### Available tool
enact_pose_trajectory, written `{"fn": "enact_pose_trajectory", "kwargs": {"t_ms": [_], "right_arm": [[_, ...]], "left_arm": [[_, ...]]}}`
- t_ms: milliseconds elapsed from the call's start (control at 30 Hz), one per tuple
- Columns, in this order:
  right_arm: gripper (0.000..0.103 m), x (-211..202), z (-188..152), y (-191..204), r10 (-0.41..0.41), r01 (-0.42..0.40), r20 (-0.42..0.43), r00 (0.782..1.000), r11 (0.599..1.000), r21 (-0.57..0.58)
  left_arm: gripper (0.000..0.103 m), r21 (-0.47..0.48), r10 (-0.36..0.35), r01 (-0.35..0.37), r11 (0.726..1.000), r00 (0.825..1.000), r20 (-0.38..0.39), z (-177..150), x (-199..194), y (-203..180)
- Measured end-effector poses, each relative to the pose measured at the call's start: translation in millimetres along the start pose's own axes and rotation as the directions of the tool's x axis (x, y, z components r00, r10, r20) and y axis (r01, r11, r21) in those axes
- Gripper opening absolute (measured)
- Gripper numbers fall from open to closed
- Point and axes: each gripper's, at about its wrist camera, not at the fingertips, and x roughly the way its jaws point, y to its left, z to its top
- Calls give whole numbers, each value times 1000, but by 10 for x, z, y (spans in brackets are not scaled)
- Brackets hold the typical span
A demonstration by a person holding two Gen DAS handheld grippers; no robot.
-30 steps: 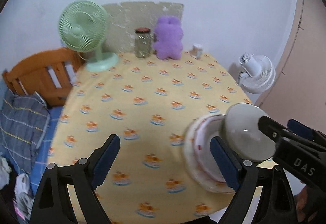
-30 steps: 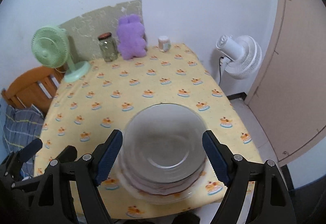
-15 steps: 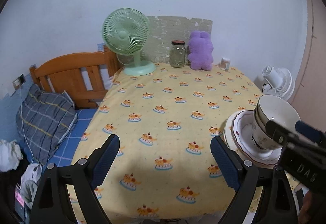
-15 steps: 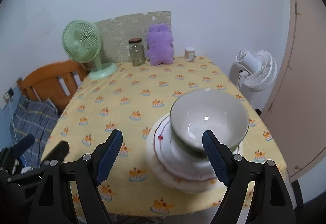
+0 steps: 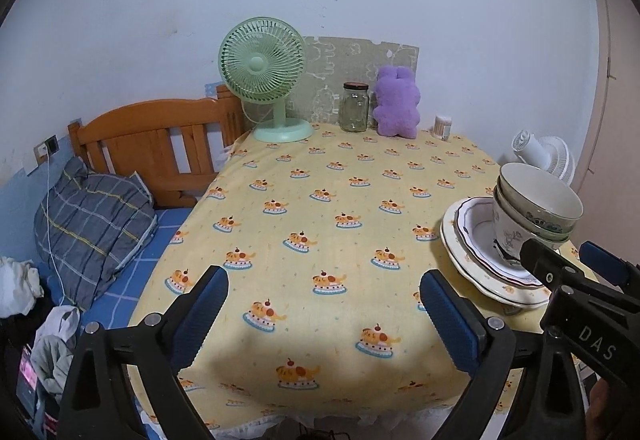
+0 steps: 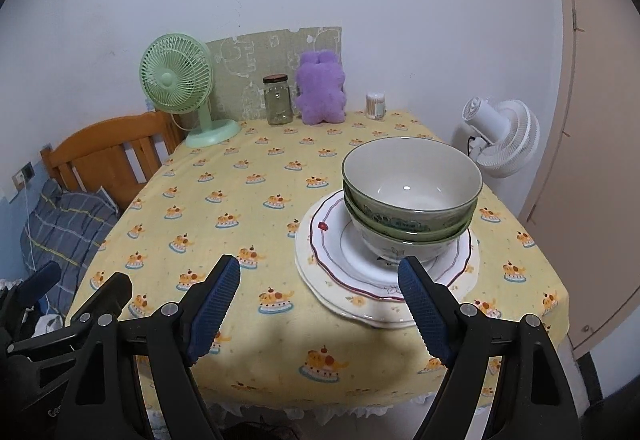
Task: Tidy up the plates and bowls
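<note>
Three nested bowls (image 6: 412, 191), the top ones green-rimmed, stand upright on two stacked scalloped plates (image 6: 340, 240) near the table's right front. My right gripper (image 6: 319, 264) is open and empty, its right fingertip (image 6: 416, 292) just short of the plates' near rim. In the left wrist view the bowls (image 5: 536, 203) and plates (image 5: 472, 252) sit at the right, behind the right gripper (image 5: 560, 272). My left gripper (image 5: 323, 280) hangs over the table's front edge, well left of the stack; its jaws are opening with nothing between them.
The yellow tablecloth (image 6: 248, 199) covers the table. Along the back stand a green fan (image 6: 176, 79), a glass jar (image 6: 278, 101), a purple plush toy (image 6: 322, 89) and a small container (image 6: 376, 105). A white fan (image 6: 500, 135) and door are at right, a wooden bed (image 5: 160, 143) at left.
Both grippers have drawn back and sunk away from the stack. A second ago the bowls filled the space between the right gripper's fingers; now they stand beyond its fingertips.
</note>
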Motion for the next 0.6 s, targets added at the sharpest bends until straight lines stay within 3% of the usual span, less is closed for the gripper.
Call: {"fn": "enact_pose_trajectory", "kwargs": {"t_ms": [167, 267, 600], "right_arm": [[85, -65, -19, 0, 1, 0, 15, 1000, 1000, -3], [85, -84, -24, -9, 2, -2, 17, 1000, 1000, -4], [85, -96, -18, -51, -9, 9, 23, 1000, 1000, -4]], "left_arm": [[99, -12, 0, 0, 1000, 1000, 5, 0, -35, 25], [101, 11, 41, -41, 999, 999, 21, 11, -69, -15], [103, -6, 7, -7, 1000, 1000, 20, 2, -73, 7]]}}
